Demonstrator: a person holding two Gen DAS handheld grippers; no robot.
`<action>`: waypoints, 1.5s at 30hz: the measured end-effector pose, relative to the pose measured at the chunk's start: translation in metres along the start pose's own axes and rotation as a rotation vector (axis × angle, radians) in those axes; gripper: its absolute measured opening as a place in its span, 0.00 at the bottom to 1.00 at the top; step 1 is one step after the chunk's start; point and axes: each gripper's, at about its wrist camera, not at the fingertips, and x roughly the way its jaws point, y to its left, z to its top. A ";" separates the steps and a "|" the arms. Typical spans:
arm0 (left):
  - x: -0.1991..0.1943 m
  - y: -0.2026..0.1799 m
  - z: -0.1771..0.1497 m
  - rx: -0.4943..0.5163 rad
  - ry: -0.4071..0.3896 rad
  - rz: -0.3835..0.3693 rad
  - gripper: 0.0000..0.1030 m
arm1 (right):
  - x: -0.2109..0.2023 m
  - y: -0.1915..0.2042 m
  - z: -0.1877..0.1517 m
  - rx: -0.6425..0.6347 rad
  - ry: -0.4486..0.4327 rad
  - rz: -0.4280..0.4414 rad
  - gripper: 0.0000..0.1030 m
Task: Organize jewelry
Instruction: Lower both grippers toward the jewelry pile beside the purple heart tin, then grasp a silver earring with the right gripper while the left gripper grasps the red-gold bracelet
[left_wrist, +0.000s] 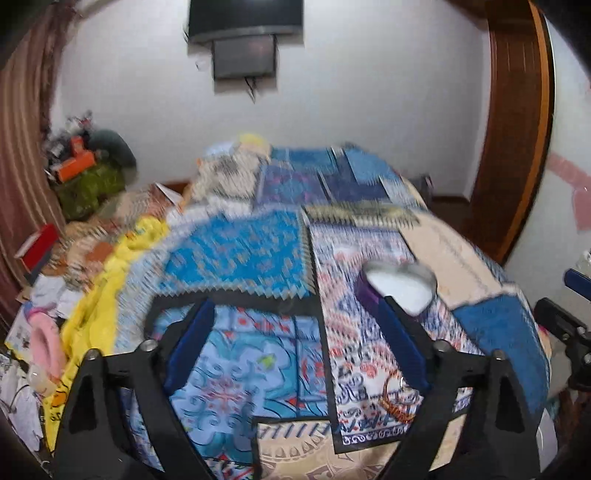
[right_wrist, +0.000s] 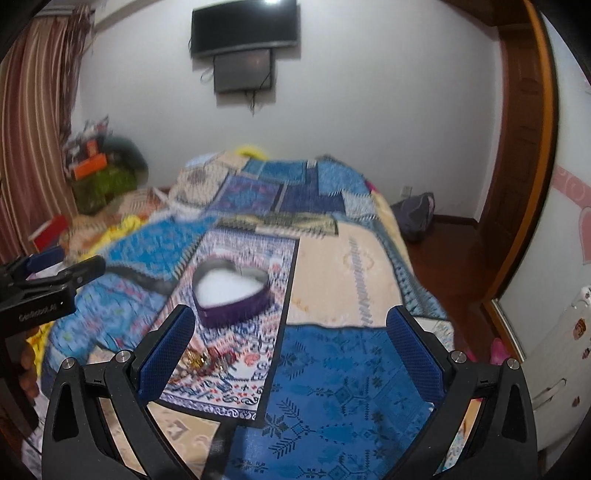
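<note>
A purple heart-shaped box (right_wrist: 232, 291) with a white lining stands open on the patterned bedspread; it also shows in the left wrist view (left_wrist: 397, 288). A small heap of gold-coloured jewelry (right_wrist: 201, 360) lies in front of it; in the left wrist view it shows as a bangle and bits (left_wrist: 397, 400) by the right finger. My left gripper (left_wrist: 297, 306) is open and empty above the bed. My right gripper (right_wrist: 290, 315) is open and empty, with the box just beyond its left finger. The left gripper also shows at the left edge of the right wrist view (right_wrist: 55, 280).
The bed (right_wrist: 332, 369) is covered by a blue patchwork spread. A yellow cloth (left_wrist: 99, 280), papers and a red box (left_wrist: 37, 247) clutter its left side. A TV (right_wrist: 243, 27) hangs on the far wall. A wooden door frame (right_wrist: 524, 147) stands on the right.
</note>
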 end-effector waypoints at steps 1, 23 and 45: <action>0.010 0.000 -0.004 0.000 0.036 -0.029 0.80 | 0.008 0.002 -0.004 -0.013 0.028 0.016 0.95; 0.058 -0.018 -0.050 -0.031 0.335 -0.331 0.27 | 0.062 0.017 -0.032 -0.101 0.260 0.218 0.37; 0.050 -0.025 -0.050 -0.037 0.347 -0.403 0.11 | 0.068 0.028 -0.036 -0.129 0.273 0.268 0.09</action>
